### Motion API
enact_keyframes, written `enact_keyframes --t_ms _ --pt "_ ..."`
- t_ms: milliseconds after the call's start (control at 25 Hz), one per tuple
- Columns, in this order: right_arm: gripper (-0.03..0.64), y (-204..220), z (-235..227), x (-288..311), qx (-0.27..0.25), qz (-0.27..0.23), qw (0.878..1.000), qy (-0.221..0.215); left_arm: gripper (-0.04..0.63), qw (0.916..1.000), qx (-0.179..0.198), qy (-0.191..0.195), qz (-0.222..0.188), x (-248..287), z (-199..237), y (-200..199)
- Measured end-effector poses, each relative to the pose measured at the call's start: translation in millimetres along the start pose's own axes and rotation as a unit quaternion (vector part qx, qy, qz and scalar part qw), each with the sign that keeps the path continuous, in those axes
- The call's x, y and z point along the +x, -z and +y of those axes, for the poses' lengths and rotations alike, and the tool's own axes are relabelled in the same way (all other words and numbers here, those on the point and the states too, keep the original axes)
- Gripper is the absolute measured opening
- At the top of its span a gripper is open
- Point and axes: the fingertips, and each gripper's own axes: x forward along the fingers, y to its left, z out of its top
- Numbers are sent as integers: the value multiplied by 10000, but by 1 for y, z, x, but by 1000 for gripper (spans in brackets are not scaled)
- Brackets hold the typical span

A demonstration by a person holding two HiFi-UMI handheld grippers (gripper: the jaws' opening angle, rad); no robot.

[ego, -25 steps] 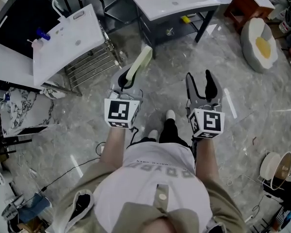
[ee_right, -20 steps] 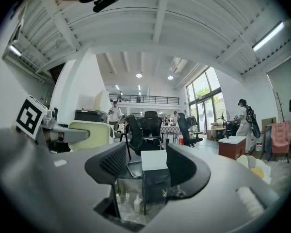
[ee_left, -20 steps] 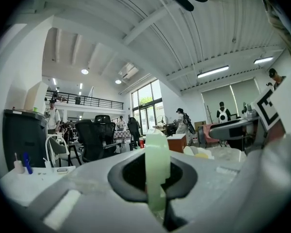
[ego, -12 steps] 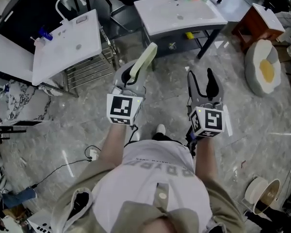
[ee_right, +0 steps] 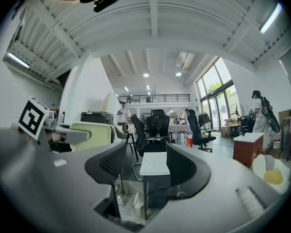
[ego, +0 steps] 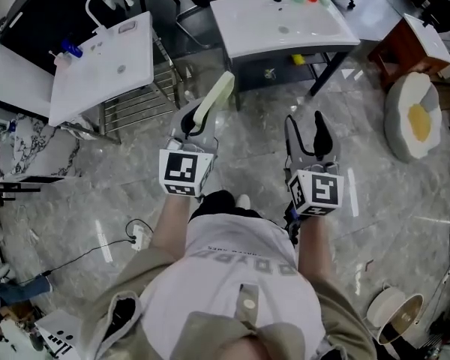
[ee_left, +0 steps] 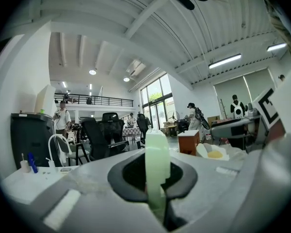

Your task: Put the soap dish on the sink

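Floor of grey marble (ego: 405,201) fills the head view; at its top stands the white sink (ego: 285,22) on a dark frame, well ahead of both claws. The left claw (ego: 193,124) is pinched tight on the pale green soap dish (ego: 214,98), which stands on edge between the jaws and juts forward past their tips, aimed toward the sink but well short of it. The right claw (ego: 307,130) is spread wide, with nothing gripped
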Motion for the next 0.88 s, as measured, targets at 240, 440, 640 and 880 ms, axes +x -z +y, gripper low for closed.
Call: enact_keyframes --t_ms 240,440,640,880 --pt "267 15 -11 18 142 130 9998 -37 12 9999 -6 -34 156 17 4 9" --pt "267 25 -22 40 193 180 9997 0 12 9998 -36 -12 191 40 13 18" --pt "267 18 -36 77 144 153 9998 25 12 9999 -57 3 117 79 31 11" --pt "267 -2 -49 135 119 -3 9999 60 13 10000 -7 51 -22 128 63 -6"
